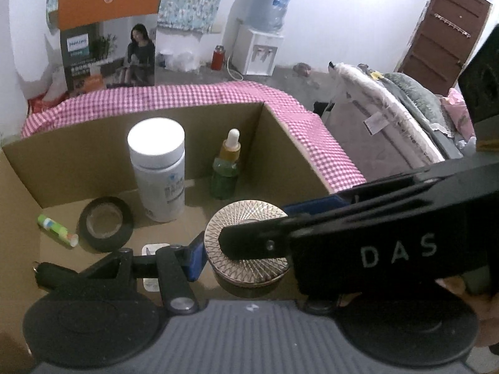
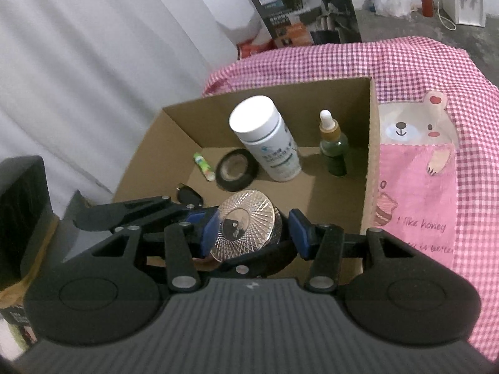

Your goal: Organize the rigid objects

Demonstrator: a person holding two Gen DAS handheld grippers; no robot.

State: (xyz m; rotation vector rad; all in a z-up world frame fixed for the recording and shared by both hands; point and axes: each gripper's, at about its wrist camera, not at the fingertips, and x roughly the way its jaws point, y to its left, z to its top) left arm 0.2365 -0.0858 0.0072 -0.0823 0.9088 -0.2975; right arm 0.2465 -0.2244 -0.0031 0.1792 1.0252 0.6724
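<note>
Jaws of the left gripper (image 1: 246,261) appear clamped on the round jar (image 1: 246,218), though one pad is hidden; the right gripper (image 2: 254,233) straddles it, grip unclear. The jar hangs low over the cardboard box (image 2: 265,93). Set it down on bare floor short of the white bottle (image 2: 268,143), dropper bottle (image 2: 333,146) and tape roll (image 2: 237,170), and only let go once it stands flat.

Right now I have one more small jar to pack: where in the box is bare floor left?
Bare cardboard lies in front of the dropper bottle, toward the box's right wall; a narrower strip separates it from the white bottle. Crowded left: tape roll, lip balm, key fob.
</note>
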